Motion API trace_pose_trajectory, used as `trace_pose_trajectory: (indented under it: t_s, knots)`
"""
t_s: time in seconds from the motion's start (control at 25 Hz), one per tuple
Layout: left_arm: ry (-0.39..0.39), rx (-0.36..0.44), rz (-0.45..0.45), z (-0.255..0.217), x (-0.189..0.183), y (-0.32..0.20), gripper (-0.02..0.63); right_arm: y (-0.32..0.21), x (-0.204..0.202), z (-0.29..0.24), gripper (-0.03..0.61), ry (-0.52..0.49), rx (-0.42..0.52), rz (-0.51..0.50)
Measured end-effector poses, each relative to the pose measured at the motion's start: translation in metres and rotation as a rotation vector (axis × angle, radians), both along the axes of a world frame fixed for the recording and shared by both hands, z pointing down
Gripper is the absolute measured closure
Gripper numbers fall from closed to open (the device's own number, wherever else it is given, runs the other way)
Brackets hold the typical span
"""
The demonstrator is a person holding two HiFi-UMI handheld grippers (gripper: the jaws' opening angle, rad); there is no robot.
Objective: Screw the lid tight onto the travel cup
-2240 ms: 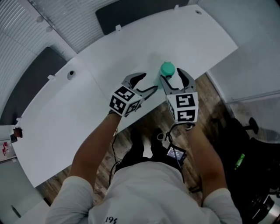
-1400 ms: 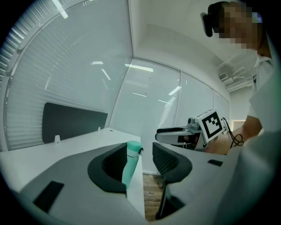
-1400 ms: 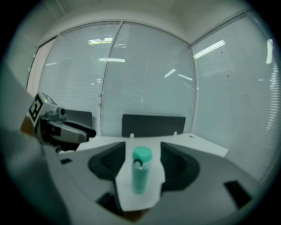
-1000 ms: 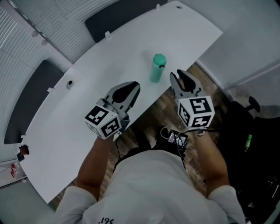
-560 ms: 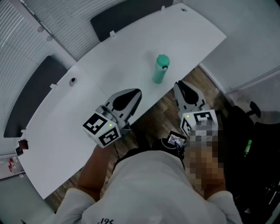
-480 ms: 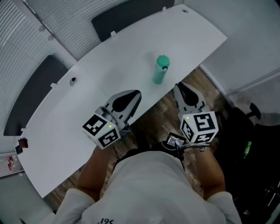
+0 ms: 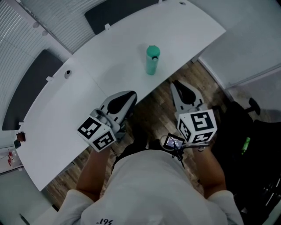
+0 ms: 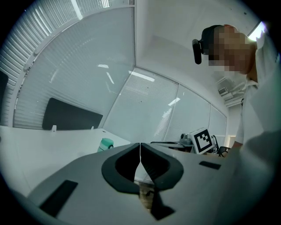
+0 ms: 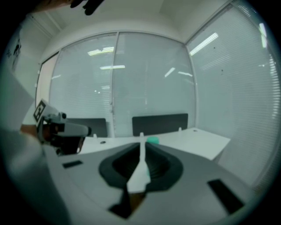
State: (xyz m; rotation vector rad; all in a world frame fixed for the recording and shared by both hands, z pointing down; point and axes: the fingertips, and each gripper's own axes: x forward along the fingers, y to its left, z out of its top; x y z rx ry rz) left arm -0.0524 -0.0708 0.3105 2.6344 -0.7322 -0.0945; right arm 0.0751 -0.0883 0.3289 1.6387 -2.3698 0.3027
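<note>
A teal travel cup (image 7: 151, 63) stands upright with its teal lid (image 7: 153, 51) on, near the front edge of the white table (image 7: 88, 88). My left gripper (image 7: 131, 94) hovers over the table's front edge, well short of the cup, jaws shut and empty. My right gripper (image 7: 174, 84) hangs over the floor in front of the table, right of the cup; its jaws have just been closing and now meet with nothing between them. The cup (image 8: 105, 144) shows small to the left of the left gripper (image 8: 140, 145). Its lid (image 9: 153, 140) peeks just past the right gripper (image 9: 142, 139).
Dark panels (image 7: 118, 11) stand along the table's far edge, and a cable hole (image 7: 68, 74) sits at the left. Wooden floor lies below the front edge. A black chair (image 7: 250, 132) is at the right. A small device (image 7: 172, 143) hangs at the person's waist.
Both grippers have drawn back from the cup toward the person, and their jaws, open beside the cup earlier, have closed. The cup stays standing alone on the table.
</note>
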Motion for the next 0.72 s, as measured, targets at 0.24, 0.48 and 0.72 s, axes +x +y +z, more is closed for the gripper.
trace_pose_trajectory:
  t_s: [0.24,0.48,0.72]
  knots:
    - [-0.007,-0.004,-0.014,-0.001,0.012,0.023,0.583,0.027,0.014,-0.002,0.537,-0.002,-0.012,-0.003]
    - [-0.022,-0.007,-0.01,-0.001,0.021,0.051,0.583,0.057,0.026,0.007,0.545,-0.002,-0.048,0.009]
    - [-0.037,-0.025,-0.002,0.002,0.024,0.082,0.583,0.085,0.036,0.01,0.551,0.009,-0.069,0.012]
